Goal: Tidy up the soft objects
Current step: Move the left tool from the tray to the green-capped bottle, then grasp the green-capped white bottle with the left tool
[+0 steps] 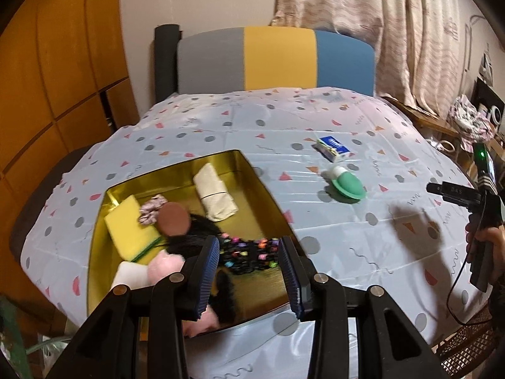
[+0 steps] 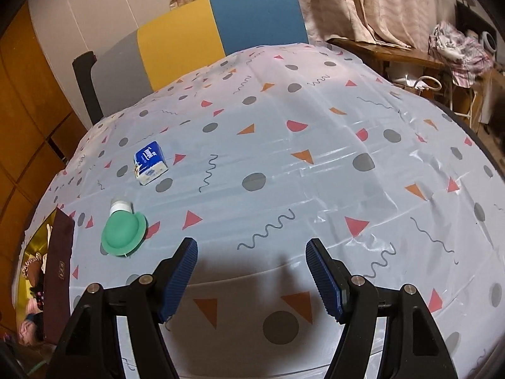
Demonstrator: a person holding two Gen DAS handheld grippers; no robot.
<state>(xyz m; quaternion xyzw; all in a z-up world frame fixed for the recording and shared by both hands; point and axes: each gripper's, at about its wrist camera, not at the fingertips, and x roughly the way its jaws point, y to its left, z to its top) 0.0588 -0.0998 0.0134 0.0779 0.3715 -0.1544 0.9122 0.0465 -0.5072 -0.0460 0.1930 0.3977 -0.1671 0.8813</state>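
Observation:
A gold tin box (image 1: 262,189) on the table holds a yellow sponge (image 1: 129,227), a rolled beige cloth (image 1: 214,195), a floral scrunchie (image 1: 151,210), a brown puff (image 1: 173,219), a pink plush (image 1: 165,265), a white sponge (image 1: 129,274) and a black cloth with coloured dots (image 1: 249,252). My left gripper (image 1: 249,268) is open and empty just above the black cloth. A blue tissue pack (image 2: 150,162) and a green silicone puff (image 2: 123,230) lie on the tablecloth. My right gripper (image 2: 251,273) is open and empty above the cloth, right of the green puff. The tissue pack (image 1: 333,148) and green puff (image 1: 347,183) also show in the left wrist view.
The table has a pale patterned plastic cloth (image 2: 315,158). A grey, yellow and blue chair back (image 1: 274,60) stands behind it. The box's dark outer wall (image 2: 60,271) shows at the left of the right wrist view. A side table with clothes (image 2: 457,50) stands at the right.

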